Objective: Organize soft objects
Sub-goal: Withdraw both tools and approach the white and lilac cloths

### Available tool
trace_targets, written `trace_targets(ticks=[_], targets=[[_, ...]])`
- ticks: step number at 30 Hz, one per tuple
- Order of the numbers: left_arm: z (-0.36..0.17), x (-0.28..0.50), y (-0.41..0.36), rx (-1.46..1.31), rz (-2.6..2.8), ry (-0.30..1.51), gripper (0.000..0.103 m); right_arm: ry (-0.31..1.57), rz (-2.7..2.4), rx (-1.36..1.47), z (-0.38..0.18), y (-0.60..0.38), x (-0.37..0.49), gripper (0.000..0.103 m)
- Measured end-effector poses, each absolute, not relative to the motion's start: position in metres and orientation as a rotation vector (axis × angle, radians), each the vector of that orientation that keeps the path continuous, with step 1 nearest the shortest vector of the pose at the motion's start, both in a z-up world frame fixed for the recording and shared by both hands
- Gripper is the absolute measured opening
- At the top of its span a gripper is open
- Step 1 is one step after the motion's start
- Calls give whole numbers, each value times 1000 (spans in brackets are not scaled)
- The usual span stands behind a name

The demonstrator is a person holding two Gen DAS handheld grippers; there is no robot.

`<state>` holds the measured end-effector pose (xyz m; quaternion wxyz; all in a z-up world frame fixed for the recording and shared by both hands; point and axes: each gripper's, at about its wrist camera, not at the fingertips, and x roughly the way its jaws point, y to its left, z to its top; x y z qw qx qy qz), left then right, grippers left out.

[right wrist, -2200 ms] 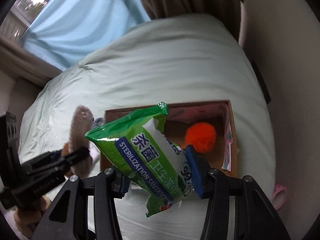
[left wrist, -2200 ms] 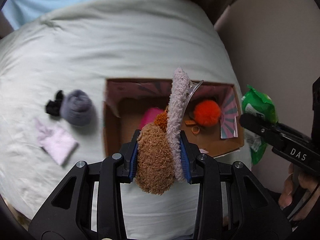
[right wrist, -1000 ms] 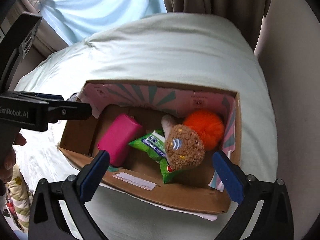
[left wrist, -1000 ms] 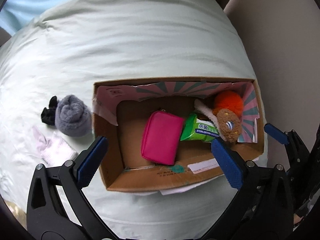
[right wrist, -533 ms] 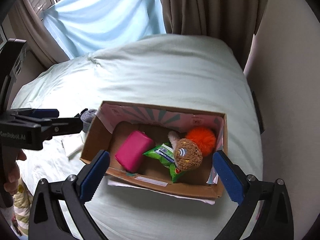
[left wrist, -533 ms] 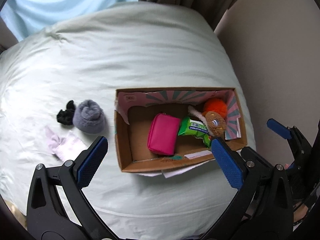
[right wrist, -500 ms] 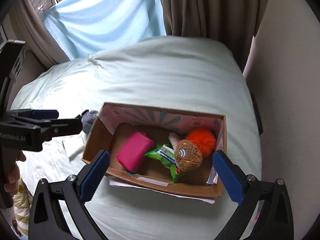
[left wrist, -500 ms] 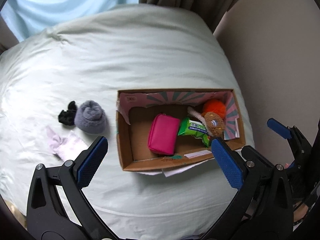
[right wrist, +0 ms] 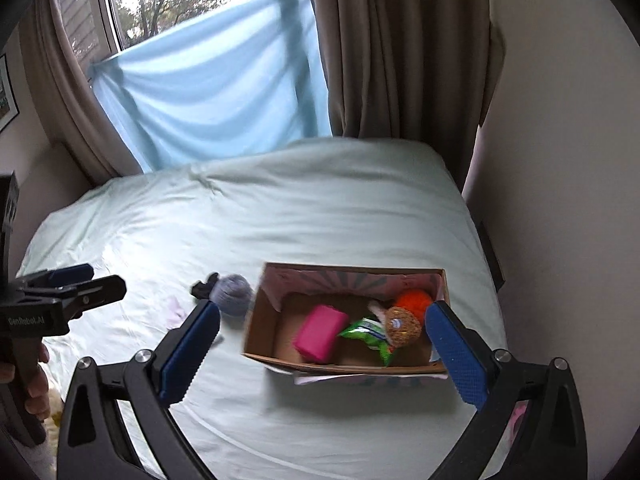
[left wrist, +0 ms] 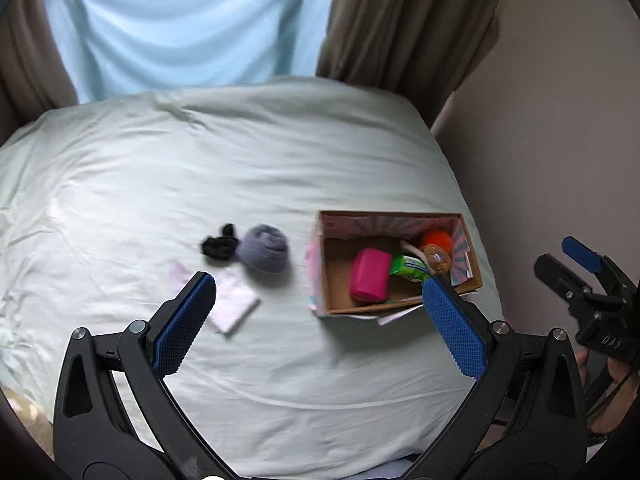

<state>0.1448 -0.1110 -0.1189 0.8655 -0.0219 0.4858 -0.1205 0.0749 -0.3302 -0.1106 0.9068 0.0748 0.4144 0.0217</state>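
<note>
Both grippers — left gripper (left wrist: 320, 312), right gripper (right wrist: 326, 344) — have pulled back from the box (left wrist: 396, 304).

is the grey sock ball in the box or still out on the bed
Out. The grey sock ball lies on the bed sheet left of the cardboard box, beside a black item; neither hand-held gripper holds it.

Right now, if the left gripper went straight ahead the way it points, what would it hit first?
Probably bare bedsheet: the open left gripper points between the grey sock ball and the cardboard box. Depth is unclear.
</note>
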Motion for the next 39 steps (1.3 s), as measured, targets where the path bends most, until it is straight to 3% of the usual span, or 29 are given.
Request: trace_targets(ticks=[9,20,27,39], targets=[[-87,112,-2,-58,-188,945,103,807,93,184,-79,-246,52,102],[-94,106,97,-32,-175,933,103,773,96,149,-80,-156,50,102],[-132,130,128,0,-243,994,103,793,93,148,-102,-120,60,102],[-235,177,114,149,-368,1104,103,890,177,68,-191,-87,99,102]])
